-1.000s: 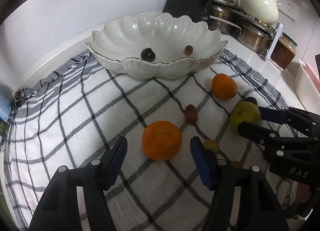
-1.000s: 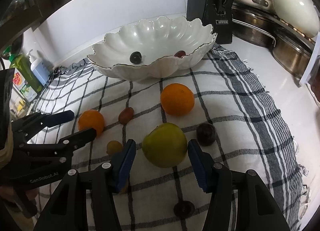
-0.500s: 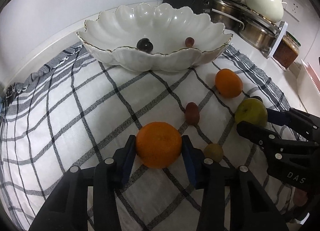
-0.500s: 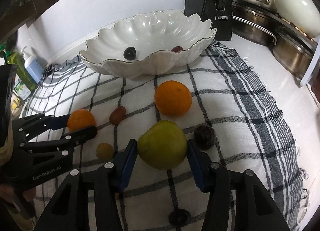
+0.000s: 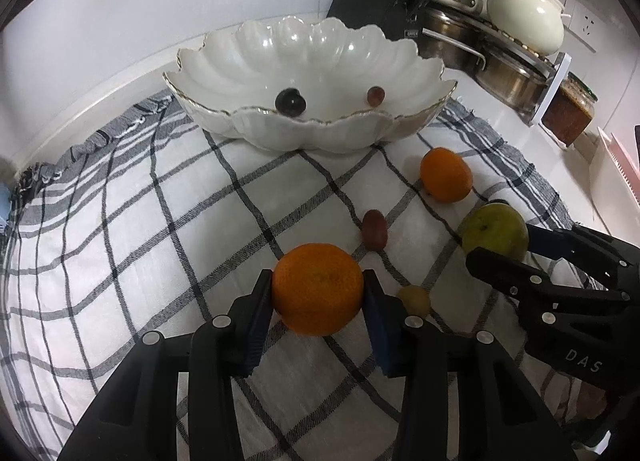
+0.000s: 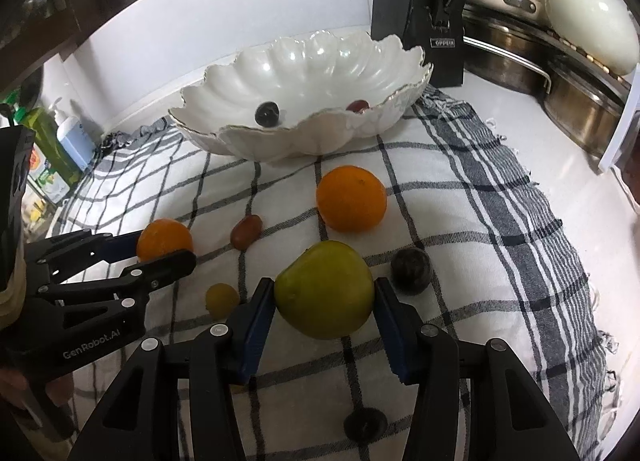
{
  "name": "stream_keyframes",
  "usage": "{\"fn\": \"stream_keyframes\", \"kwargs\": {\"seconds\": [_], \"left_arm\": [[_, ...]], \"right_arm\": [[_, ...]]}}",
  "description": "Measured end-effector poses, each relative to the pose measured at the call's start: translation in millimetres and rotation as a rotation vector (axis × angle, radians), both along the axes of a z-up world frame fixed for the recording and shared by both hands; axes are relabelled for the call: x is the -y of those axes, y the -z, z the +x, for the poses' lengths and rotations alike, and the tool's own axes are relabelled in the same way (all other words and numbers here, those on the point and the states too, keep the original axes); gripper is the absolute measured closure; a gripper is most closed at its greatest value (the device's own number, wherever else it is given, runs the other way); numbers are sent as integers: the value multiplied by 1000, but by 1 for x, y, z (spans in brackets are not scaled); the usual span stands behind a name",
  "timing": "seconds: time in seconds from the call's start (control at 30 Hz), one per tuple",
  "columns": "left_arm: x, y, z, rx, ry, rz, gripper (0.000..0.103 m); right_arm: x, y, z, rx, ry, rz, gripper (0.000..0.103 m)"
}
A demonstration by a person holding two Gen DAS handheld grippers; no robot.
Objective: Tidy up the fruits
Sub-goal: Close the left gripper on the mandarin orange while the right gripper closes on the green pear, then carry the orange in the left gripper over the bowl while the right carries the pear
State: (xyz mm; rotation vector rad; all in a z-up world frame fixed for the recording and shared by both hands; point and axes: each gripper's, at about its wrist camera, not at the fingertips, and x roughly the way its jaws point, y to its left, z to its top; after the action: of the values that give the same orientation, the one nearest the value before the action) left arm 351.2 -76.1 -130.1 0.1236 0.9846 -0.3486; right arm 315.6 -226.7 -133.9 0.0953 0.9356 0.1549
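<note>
**Both claws gripping fruit, lift to the bowl comes next**

The left claw (image 5: 318, 293) is clamped on an orange (image 5: 317, 288), its two pads pressed against the fruit's sides. The right claw (image 6: 324, 297) is likewise clamped on a green apple (image 6: 325, 288). Both fruits sit low over the checked cloth (image 5: 120, 241) on the tabletop; whether they touch it cannot be told.

The step in hand appears to be the grasp. The scalloped white bowl (image 5: 408, 61) holds only two small dark fruits, while a second orange (image 6: 351, 198) and small fruits lie loose. The next move probably calls for lifting each fruit clear of the bowl's rim, without the claws colliding.

Both grippers closed since — orange (image 5: 317, 289) and seemingly pear (image 6: 325, 295) clamped.
</note>
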Motion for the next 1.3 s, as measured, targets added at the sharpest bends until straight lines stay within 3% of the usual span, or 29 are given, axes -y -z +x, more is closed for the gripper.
{"fn": "stream_keyframes", "kwargs": {"seconds": [0.73,1.3], "left_arm": [[-7,-78,-13,229,-44,-66,61],[-8,-131,6,407,-52,-84,61]], "right_arm": [[1,-75,-11,248,-14,14,52],[3,-127,11,413,-22,8,52]]}}
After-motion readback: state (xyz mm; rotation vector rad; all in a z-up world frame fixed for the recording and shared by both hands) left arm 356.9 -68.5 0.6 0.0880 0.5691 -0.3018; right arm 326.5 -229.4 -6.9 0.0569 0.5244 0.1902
